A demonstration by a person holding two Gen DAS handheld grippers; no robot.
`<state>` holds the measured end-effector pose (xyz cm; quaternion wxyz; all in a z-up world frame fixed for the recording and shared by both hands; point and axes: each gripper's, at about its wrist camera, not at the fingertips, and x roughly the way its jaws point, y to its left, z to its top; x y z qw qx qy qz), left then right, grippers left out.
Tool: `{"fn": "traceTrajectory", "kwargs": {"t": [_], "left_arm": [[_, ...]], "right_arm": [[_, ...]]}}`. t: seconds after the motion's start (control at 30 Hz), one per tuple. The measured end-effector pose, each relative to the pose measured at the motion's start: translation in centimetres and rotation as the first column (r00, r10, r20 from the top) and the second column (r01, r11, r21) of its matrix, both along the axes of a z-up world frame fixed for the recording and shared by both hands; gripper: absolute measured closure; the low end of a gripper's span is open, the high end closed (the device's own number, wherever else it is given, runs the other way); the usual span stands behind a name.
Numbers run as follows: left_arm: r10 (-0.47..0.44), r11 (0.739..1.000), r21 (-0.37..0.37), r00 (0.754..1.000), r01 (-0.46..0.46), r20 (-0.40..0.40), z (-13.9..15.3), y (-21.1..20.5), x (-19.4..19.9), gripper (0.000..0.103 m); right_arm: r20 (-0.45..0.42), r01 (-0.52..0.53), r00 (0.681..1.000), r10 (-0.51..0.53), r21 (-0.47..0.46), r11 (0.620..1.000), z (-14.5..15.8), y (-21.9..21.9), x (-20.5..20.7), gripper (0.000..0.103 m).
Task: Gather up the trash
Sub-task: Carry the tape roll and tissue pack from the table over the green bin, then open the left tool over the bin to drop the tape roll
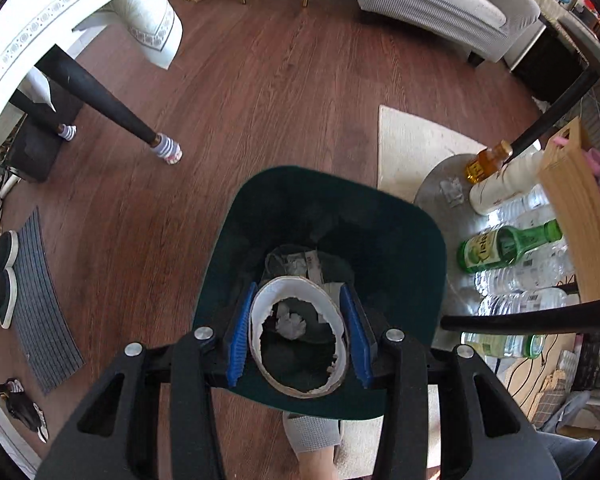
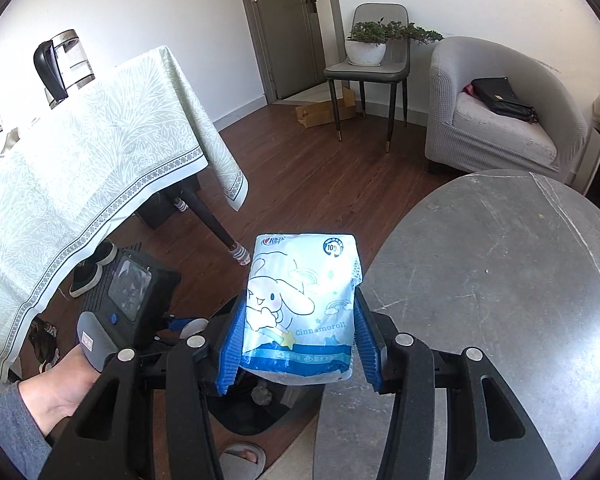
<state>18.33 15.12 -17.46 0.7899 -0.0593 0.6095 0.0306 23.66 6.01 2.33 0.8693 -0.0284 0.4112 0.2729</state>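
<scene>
Drop step, L side first. My left fingers [image 1: 300, 340] are clamped on a torn paper ring [image 1: 299, 336], blue pads pressing its two sides, and I'm pointing nearly straight down into the dark green bin [image 1: 400, 240]. The ring hangs right over the bin mouth, w/ crumpled paper and scraps already at the bottom, visible thru the hole in the ring. So I'd call this the release moment for the L: next move is just to spread the fingers and let it fall. It's centred well enough, imo; the rim is well clear on all sides. Only worry is that the ring is light and torn, so it could cling to a pad instead of dropping.

R side is queued up. My right fingers [image 2: 296, 320] hold a blue-and-white tissue pack [image 2: 300, 304] upright, pads gripping its lower edges, top half standing free above the fingertips. It sits just beside the round grey surface [image 2: 500, 280], over the floor, and the bin [image 2: 252, 416] shows only as a dark patch below the pack, nearer me. So the R isn't over the bin yet. It needs to come back and tip down before letting go, and wait for the L to clear out, since both won't fit over the mouth at once.
</scene>
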Motion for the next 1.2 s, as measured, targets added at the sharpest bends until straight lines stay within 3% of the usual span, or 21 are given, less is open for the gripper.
{"fn": "traceTrajectory", "kwargs": {"t": [0.2,0.33,0.4,0.53,0.67,0.9,1.2], "left_arm": [[-0.001,1.0,-0.009,0.997,0.0,-0.08,-2.5,1.0,-0.1,0.057],[0.0,1.0,-0.022,0.997,-0.002,-0.076,-2.4,1.7,-0.5,0.053],[0.007,1.0,-0.027,0.998,-0.008,-0.059,-2.0,2.0,-0.8,0.046],[0.029,0.999,-0.036,0.999,-0.03,-0.027,-1.1,2.5,-1.1,0.048],[0.057,0.998,-0.039,0.997,-0.055,0.044,0.8,3.4,-1.7,0.05],[0.116,0.992,-0.059,0.98,-0.107,0.165,4.6,5.4,-2.9,0.059],[0.124,0.991,-0.08,0.958,-0.107,0.257,8.2,6.5,-3.2,0.075]], "right_arm": [[-0.05,-0.042,0.998,0.042,-0.01,0.999,-1.7,2.7,0.4,0.053],[-0.079,-0.065,0.995,0.063,-0.031,0.997,-3.2,4.5,0.8,0.053],[-0.1,-0.072,0.993,0.068,-0.04,0.997,-4.2,5.2,1.1,0.053],[-0.055,-0.082,0.996,0.075,-0.124,0.989,-4.8,7.0,0.9,0.053],[-0.078,-0.106,0.992,0.096,-0.135,0.985,-6.0,8.3,0.8,0.053],[-0.15,-0.15,0.98,0.128,-0.145,0.978,-8.9,10.9,0.6,0.053],[-0.286,-0.192,0.949,0.136,-0.176,0.966,-15.0,13.6,0.7,0.053]]}}
